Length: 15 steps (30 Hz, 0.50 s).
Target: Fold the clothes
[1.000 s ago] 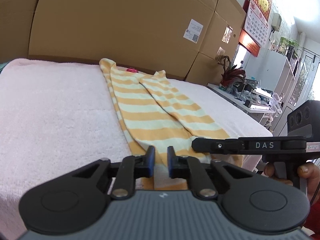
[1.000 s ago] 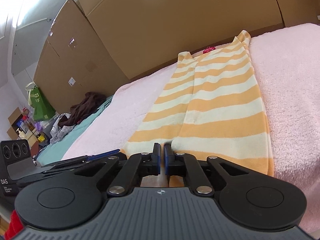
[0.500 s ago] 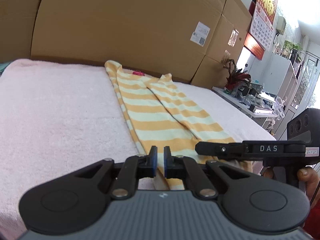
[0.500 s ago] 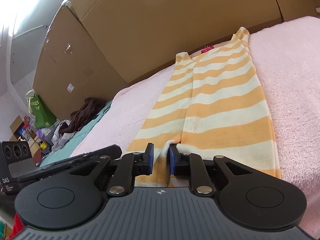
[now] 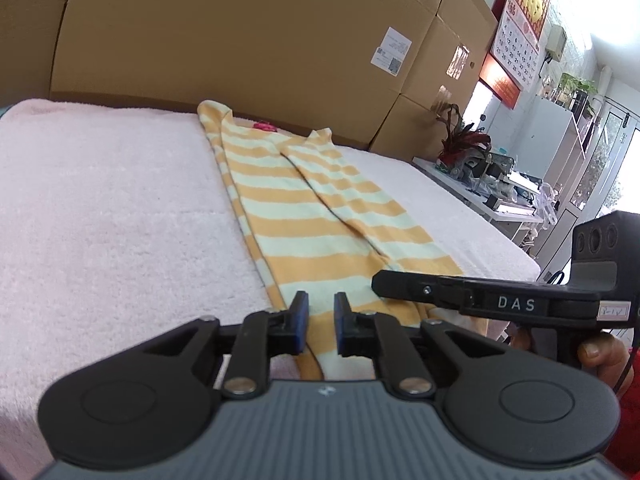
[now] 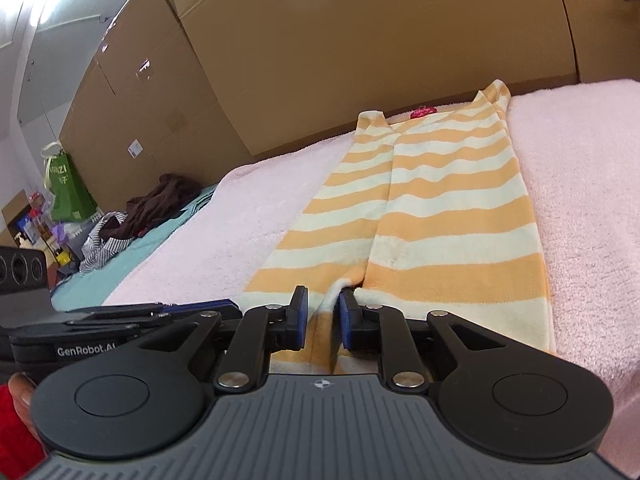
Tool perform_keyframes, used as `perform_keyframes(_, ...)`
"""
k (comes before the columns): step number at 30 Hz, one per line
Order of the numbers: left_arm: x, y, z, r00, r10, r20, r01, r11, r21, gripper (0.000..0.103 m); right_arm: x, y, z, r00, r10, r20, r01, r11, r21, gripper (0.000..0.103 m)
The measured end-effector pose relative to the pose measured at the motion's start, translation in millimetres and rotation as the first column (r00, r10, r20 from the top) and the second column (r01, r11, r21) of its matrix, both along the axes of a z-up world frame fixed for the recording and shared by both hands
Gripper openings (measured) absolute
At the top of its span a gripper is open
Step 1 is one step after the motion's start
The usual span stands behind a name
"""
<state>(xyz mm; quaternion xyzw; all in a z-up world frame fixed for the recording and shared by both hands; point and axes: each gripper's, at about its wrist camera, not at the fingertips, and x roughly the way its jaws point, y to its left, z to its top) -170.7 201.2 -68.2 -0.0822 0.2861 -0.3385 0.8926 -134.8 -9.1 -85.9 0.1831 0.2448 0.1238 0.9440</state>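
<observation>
**Both grippers at the near hem of a striped garment**

Left gripper (image 5: 321, 324): blue-padded jaws have just parted slightly, a narrow gap showing, the cloth's near edge lying between and below them without visible clamping. Right gripper (image 6: 323, 322): jaws likewise stand a little apart, a raised fold of hem between the pads; whether they press on it cannot be told. The orange-and-cream striped knit garment (image 5: 304, 216) lies flat and lengthwise, folded into a long narrow strip, on a pale pink fleecy blanket (image 5: 104, 216). Large brown cardboard boxes (image 5: 240, 28) stand behind. A red wall calendar (image 5: 520, 28) hangs at right; a pile of dark and striped clothes (image 6: 136, 216) lies at left.
</observation>
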Motion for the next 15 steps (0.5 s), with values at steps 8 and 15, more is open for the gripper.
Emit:
perform_keyframes(8, 1, 0, 7, 0.999, 0.016, 0.042, -0.019, 0.998, 0.068, 0.008, -2, -1, -4, 0.999, 0.006, 0.037, -0.004, 0.999, -0.048, 0.008)
perform_keyframes(15, 12, -1, 4, 1.0, 0.02, 0.019, -0.022, 0.996, 0.081, 0.014, -4, 1, -6, 0.999, 0.017, 0.051, -0.015, 0.999, -0.041, 0.012)
